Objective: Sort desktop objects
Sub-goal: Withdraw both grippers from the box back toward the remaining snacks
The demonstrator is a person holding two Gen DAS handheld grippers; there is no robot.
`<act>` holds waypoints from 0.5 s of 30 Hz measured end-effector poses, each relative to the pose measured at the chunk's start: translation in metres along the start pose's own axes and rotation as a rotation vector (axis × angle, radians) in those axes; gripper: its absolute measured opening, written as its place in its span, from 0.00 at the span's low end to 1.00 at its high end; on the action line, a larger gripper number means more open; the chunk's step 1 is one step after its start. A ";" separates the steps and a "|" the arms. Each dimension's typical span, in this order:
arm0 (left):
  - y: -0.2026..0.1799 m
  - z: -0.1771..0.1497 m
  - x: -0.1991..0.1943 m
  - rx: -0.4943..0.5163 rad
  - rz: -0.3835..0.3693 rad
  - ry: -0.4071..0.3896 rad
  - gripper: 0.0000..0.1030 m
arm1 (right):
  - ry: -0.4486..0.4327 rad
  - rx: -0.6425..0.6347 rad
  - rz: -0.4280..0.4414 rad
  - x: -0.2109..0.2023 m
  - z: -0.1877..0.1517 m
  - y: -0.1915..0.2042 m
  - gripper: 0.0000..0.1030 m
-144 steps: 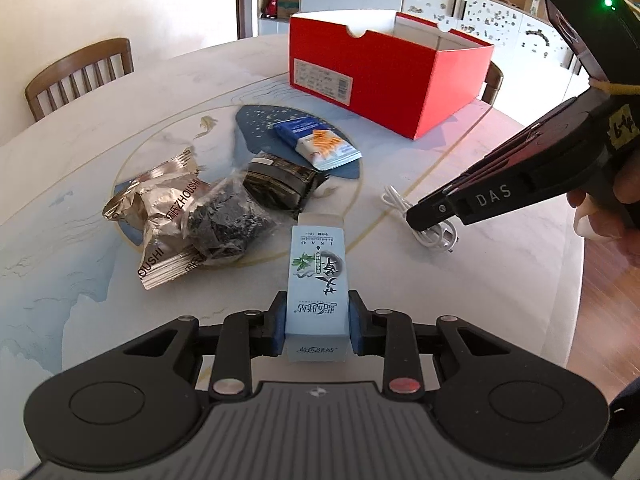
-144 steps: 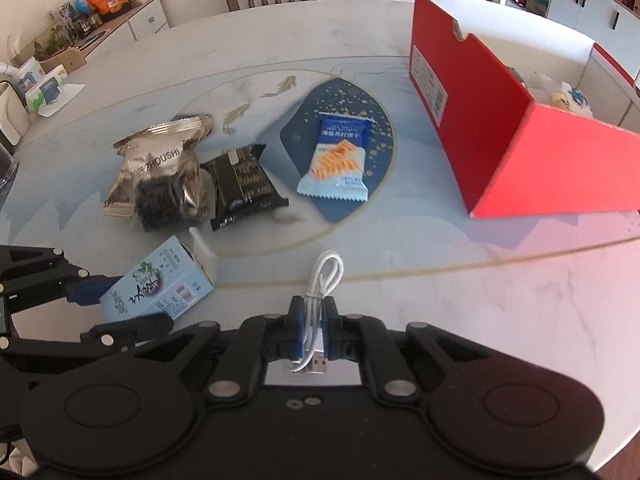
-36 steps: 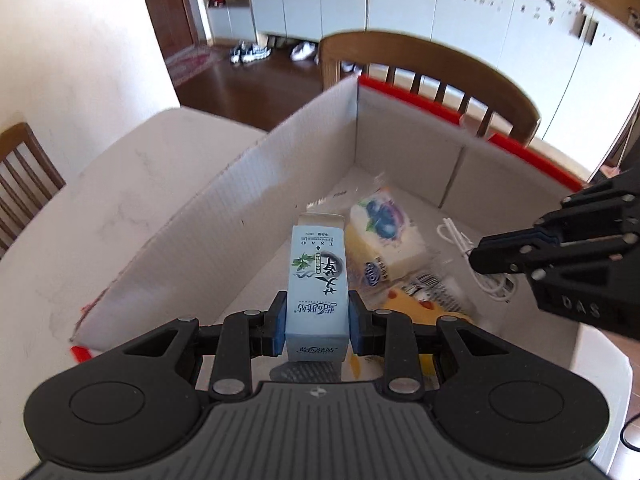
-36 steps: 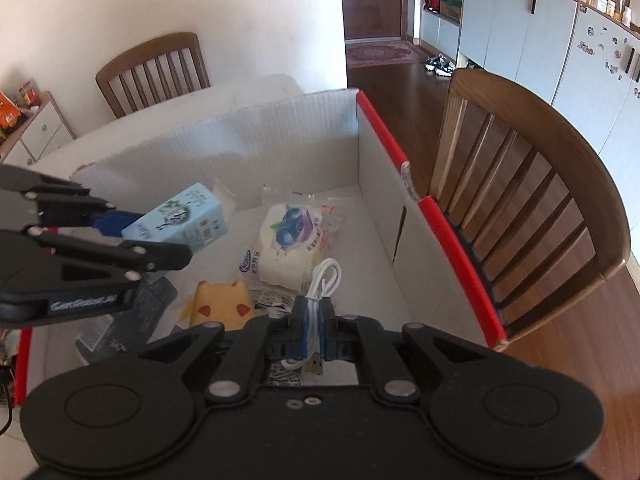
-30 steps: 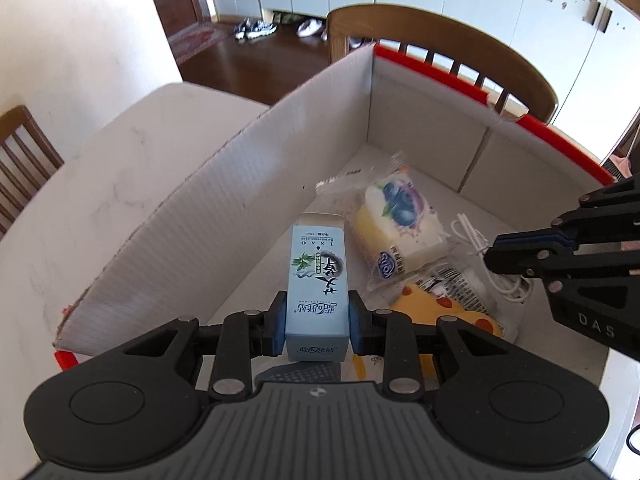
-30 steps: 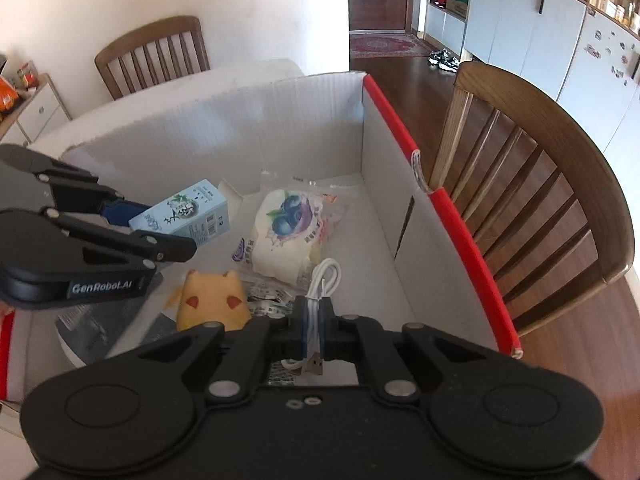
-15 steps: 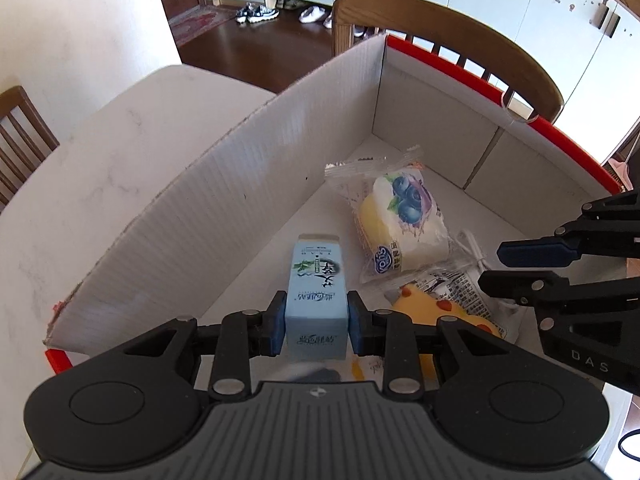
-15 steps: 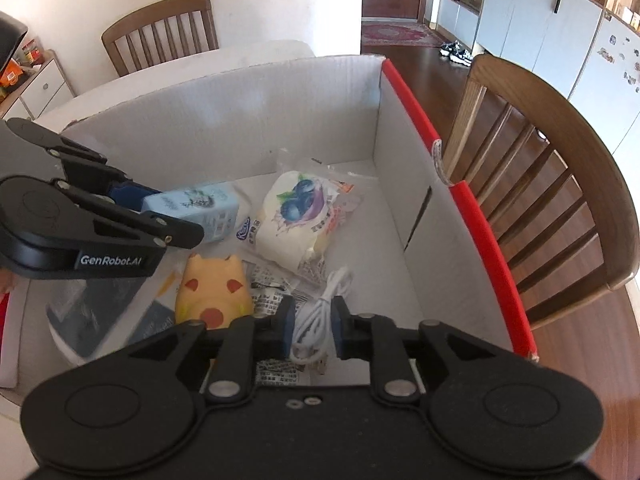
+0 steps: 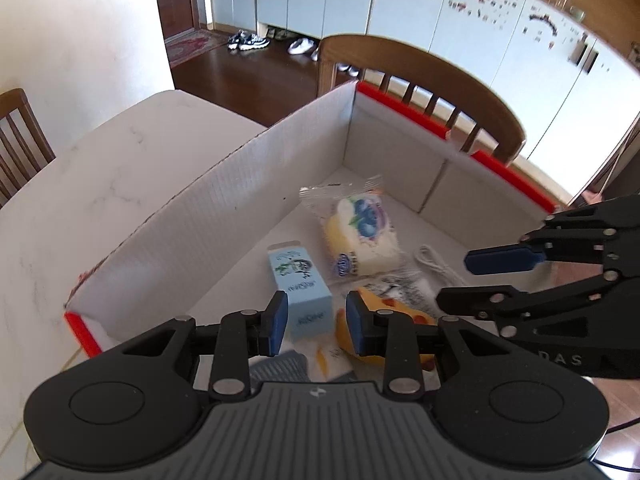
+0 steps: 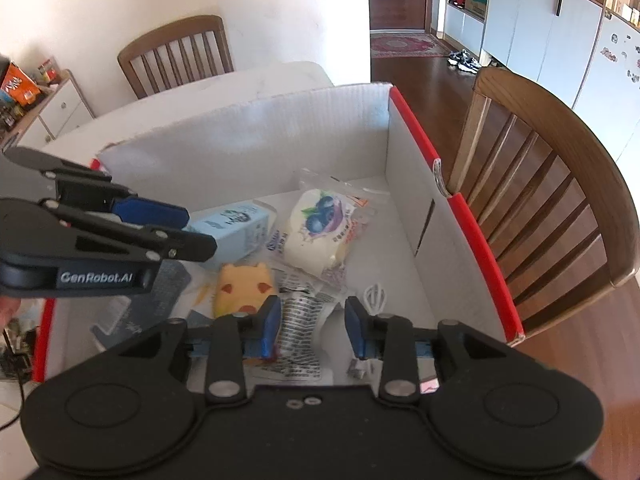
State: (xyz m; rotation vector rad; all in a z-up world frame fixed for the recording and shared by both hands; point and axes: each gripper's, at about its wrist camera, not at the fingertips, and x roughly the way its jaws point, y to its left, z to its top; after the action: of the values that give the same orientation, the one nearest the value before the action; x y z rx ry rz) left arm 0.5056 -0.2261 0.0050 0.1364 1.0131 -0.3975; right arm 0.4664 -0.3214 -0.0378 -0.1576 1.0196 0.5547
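White marble counter (image 9: 120,168), red box (image 9: 400,98) on it. Pale blue carton (image 9: 301,280) lies inside box, beside blueberry bun (image 9: 362,232). Left claw (image 9: 315,322) parted, gripping nothing; right claw (image 10: 313,326) opening — white cable (image 10: 376,296) dropped inside box.

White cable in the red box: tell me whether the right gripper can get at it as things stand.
Probably yes. The right gripper, jaws opening and gripping nothing, hangs just above the white cable, which lies uncovered on the floor of the red box. The nearby wall may crowd one finger.
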 end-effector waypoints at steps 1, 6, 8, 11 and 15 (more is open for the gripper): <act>-0.001 -0.002 -0.005 -0.005 -0.007 -0.005 0.29 | -0.003 0.001 0.006 -0.003 -0.001 0.001 0.35; -0.006 -0.014 -0.025 -0.011 -0.033 -0.035 0.29 | -0.026 0.005 0.026 -0.017 -0.001 0.008 0.39; -0.008 -0.021 -0.034 -0.015 -0.042 -0.050 0.29 | -0.036 0.008 0.034 -0.022 -0.002 0.011 0.39; -0.009 -0.031 -0.046 -0.018 -0.055 -0.068 0.29 | -0.050 0.010 0.043 -0.029 -0.005 0.016 0.40; -0.014 -0.045 -0.062 0.009 -0.050 -0.094 0.29 | -0.063 0.011 0.051 -0.036 -0.010 0.026 0.41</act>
State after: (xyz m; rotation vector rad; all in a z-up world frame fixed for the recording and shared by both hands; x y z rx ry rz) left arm 0.4357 -0.2097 0.0352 0.1001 0.9232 -0.4500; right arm 0.4315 -0.3164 -0.0092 -0.1034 0.9670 0.5970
